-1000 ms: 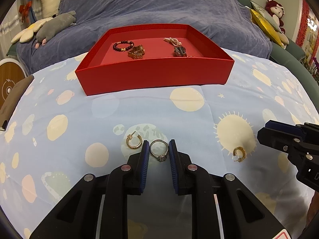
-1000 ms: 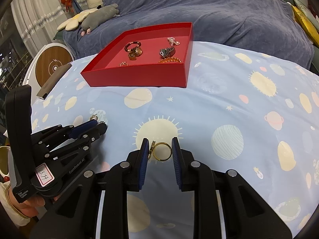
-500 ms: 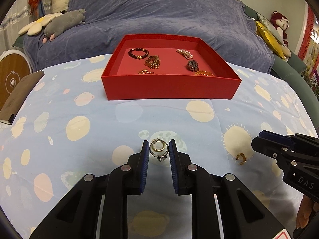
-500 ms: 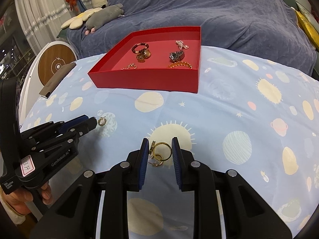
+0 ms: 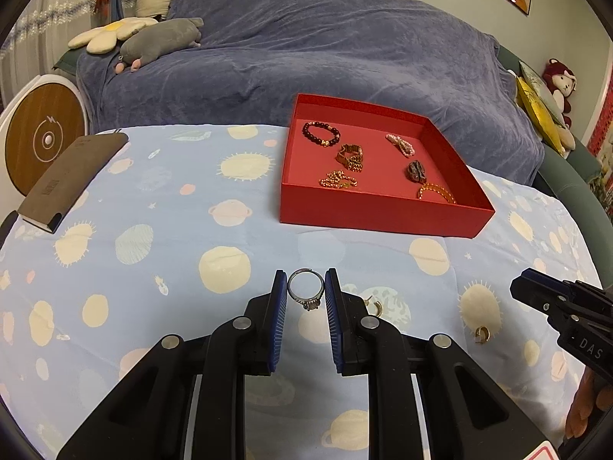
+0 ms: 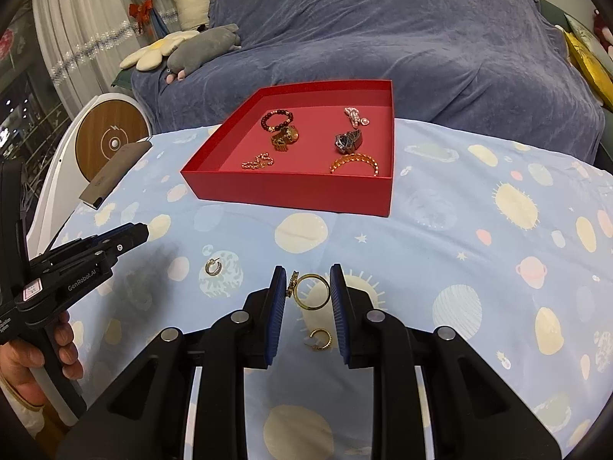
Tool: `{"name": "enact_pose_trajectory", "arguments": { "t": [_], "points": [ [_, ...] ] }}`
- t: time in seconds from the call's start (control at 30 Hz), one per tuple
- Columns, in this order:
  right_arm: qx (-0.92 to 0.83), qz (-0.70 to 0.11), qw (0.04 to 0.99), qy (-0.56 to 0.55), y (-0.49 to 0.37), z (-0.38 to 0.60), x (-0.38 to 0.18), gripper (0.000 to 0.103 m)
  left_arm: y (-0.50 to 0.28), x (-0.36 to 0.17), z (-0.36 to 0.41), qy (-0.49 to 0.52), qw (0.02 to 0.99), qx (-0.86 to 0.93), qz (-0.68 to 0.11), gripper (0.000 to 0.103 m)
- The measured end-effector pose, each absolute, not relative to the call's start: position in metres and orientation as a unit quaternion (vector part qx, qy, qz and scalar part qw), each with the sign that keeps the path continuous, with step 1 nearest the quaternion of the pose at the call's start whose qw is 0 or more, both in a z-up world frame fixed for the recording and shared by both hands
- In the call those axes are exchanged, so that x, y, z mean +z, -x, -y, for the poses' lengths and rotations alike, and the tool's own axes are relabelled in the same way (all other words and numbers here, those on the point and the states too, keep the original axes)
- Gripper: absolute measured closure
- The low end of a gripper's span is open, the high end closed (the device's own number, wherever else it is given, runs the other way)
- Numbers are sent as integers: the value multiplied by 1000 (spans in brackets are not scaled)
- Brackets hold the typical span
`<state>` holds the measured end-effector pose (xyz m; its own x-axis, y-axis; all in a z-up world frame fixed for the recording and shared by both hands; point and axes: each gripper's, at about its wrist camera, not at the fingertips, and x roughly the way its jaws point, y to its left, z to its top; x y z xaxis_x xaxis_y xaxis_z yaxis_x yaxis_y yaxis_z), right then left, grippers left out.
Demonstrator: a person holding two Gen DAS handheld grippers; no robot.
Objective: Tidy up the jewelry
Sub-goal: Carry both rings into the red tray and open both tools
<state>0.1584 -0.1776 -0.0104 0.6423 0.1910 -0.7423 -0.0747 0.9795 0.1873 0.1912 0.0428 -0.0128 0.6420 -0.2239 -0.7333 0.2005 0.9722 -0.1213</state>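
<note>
My left gripper (image 5: 305,280) is shut on a silver ring with a stone (image 5: 311,303), held above the planet-print cloth. My right gripper (image 6: 308,271) is shut on a plain gold ring (image 6: 312,308), with a thin studded gold ring (image 6: 292,287) against its left pad. The red tray (image 5: 383,216) (image 6: 291,191) sits further back and holds bracelets, chains and other pieces. Two gold hoop earrings (image 6: 213,266) (image 6: 321,339) lie loose on the cloth. The left gripper (image 6: 140,232) shows at the left of the right wrist view, the right gripper (image 5: 517,287) at the right of the left wrist view.
A brown flat case (image 5: 72,176) lies at the table's left edge. A round white and wood device (image 5: 42,142) stands beside it. A sofa under a blue blanket (image 5: 306,46) with plush toys runs behind the table. A hand (image 6: 34,360) grips the left tool.
Both grippers have risen off the cloth with their rings. The left one also swung left, so the tray now sits right of centre in its view. The earrings stayed on the cloth.
</note>
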Motion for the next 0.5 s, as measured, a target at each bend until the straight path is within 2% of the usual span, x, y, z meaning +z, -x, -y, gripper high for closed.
{"name": "enact_pose_trajectory", "arguments": {
  "t": [0.2, 0.33, 0.5],
  "points": [
    [71, -402, 910, -73, -170, 181, 1, 80, -211, 11, -35, 47, 907, -138, -395, 86],
    [63, -396, 913, -79, -180, 191, 5, 80, -230, 26, -27, 30, 921, -129, -367, 86],
    [71, -397, 912, -71, -212, 190, 10, 80, -260, 21, -13, 9, 917, -137, -373, 86]
  ]
}}
